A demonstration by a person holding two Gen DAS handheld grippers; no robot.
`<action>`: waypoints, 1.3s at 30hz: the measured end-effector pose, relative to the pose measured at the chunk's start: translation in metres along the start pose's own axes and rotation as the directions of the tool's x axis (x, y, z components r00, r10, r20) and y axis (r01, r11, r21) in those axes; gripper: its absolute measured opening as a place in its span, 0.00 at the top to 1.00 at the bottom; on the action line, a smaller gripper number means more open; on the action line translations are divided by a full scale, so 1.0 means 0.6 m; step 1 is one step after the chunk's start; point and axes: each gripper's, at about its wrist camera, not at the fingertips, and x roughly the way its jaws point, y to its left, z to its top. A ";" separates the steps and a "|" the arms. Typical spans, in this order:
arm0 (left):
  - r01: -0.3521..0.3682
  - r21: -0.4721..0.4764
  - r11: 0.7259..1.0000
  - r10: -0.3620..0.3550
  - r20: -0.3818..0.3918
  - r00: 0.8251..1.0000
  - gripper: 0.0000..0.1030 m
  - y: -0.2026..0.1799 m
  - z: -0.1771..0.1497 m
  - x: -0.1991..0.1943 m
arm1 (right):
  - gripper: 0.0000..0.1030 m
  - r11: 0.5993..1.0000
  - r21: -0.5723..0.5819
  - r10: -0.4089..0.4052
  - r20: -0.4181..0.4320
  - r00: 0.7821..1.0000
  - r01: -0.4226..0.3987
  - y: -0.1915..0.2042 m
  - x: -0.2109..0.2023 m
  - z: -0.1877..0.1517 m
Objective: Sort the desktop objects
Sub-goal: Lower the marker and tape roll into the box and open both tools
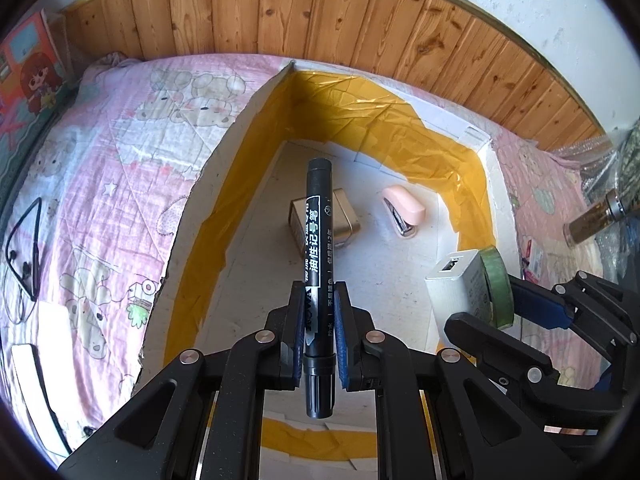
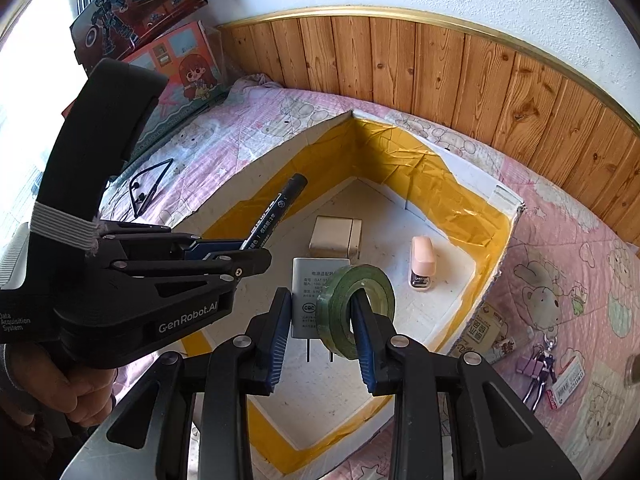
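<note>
**Holding a marker and a tape roll over the open box**

Lying at the far left of the left wrist view, a black earphone cord point(image 1: 24, 248) rests on the pink cartoon bedspread point(image 1: 120, 168). Right of it stands the white box point(image 1: 224, 148) with yellow tape lining its walls. At the centre of the frame the left gripper point(image 1: 320, 332) has its fingers narrow, clamped on the black marker point(image 1: 316, 232), which points up the frame above the box floor. Inside the box, a gold-coloured tin point(image 1: 340, 216) lies beside a pink stapler point(image 1: 404, 208).

In the right wrist view, a hand point(image 2: 60, 388) at lower left grips the left gripper's handle. At centre, the right gripper point(image 2: 320, 336) pinches the green tape roll point(image 2: 356, 308): one finger passes through its hole, the other presses on a white power adapter point(image 2: 308, 292) held flat against the roll. At the lower right, a purple binder clip point(image 2: 528, 364) and small packets lie on the bedspread.
</note>
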 end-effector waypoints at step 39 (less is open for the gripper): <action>-0.039 0.154 0.987 0.055 -0.104 0.993 0.87 0.011 -0.014 0.041 | 0.69 0.994 0.023 -0.101 -0.275 0.956 0.111 -0.068 0.162 0.121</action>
